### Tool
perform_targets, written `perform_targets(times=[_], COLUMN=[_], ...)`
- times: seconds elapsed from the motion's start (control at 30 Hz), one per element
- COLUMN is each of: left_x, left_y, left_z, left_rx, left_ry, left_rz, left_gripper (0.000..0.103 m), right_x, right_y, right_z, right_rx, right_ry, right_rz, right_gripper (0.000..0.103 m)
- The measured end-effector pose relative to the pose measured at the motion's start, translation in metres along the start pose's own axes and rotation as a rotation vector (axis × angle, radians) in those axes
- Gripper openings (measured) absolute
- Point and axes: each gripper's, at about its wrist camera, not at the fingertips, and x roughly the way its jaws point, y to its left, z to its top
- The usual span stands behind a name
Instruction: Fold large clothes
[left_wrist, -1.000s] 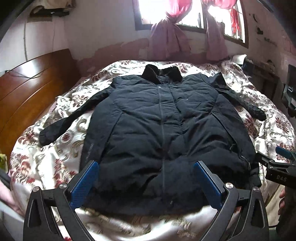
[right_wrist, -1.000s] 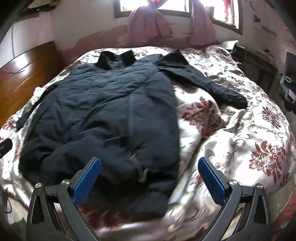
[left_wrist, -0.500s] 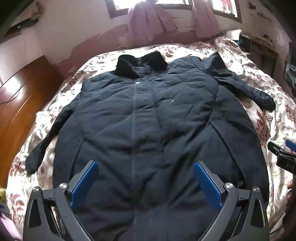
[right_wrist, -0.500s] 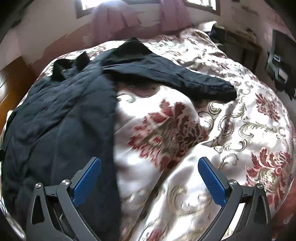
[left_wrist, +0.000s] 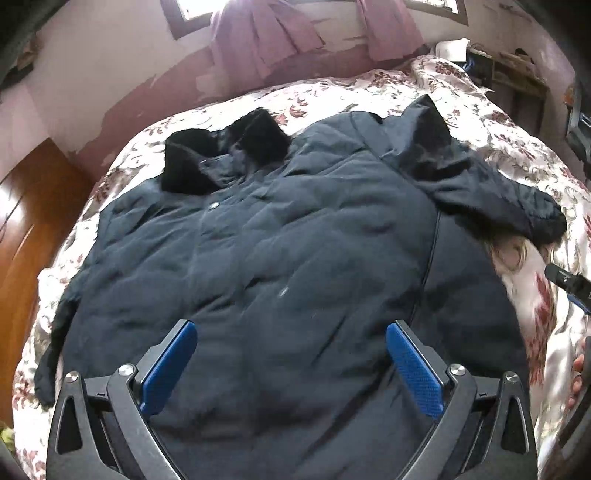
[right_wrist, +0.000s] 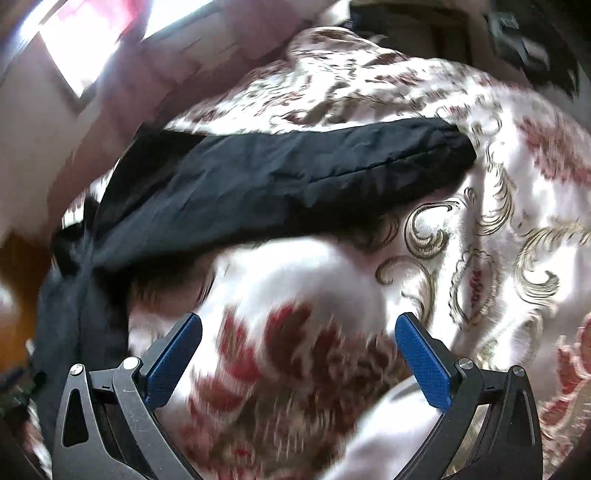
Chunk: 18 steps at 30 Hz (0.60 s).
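Note:
A large dark navy padded coat (left_wrist: 280, 258) lies flat, front up, on the floral bedspread (left_wrist: 517, 155), its black fur collar (left_wrist: 225, 155) toward the far wall. Its right sleeve (left_wrist: 498, 199) stretches out to the right, and its left sleeve (left_wrist: 55, 339) hangs to the left. My left gripper (left_wrist: 291, 358) is open and empty, low over the coat's body. My right gripper (right_wrist: 299, 350) is open and empty over the bedspread (right_wrist: 480, 240), just short of the right sleeve (right_wrist: 295, 177), which lies across that view. The right gripper's tip shows at the right edge of the left wrist view (left_wrist: 565, 280).
A wooden headboard (left_wrist: 26, 236) runs along the left. Pink curtains (left_wrist: 266, 37) hang below the window at the far wall. Dark shelves with clutter (left_wrist: 517, 77) stand at the far right beside the bed. The right wrist view is motion-blurred.
Both grippers have moved forward over the bed. The left went from the hem up over the coat's body. The right swung off the coat toward its right sleeve. Both stayed open.

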Motion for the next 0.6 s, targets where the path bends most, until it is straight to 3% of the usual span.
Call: perform_targets(times=[0.27,0.47,0.5,0.6], left_x=[0.037,0.056,0.058,0.062], left_y=[-0.027,-0.036,-0.037,-0.037], left_z=[0.032,0.036,0.037,0.036], left_rx=[-0.024,-0.068,-0.077,-0.089], left_ry=[-0.018,-0.038,-0.037,-0.038], left_rz=[-0.065,-0.1,-0.1,-0.101], left_gripper=[0.103,0.103,0.103,0.103], right_x=[0.026,0.033,0.035,0.044], right_y=[-0.041,-0.075,-0.082,-0.101], right_z=[0.036,0.049,0.052,0.062], right_rx=[0.176,0.286,0.314,0.391], right_ry=[-0.095,-0.156,-0.165,-0.173], right_rz=[0.115,0.121,0.127,0.136], right_gripper=[0.102,0.102,0.1,0.082])
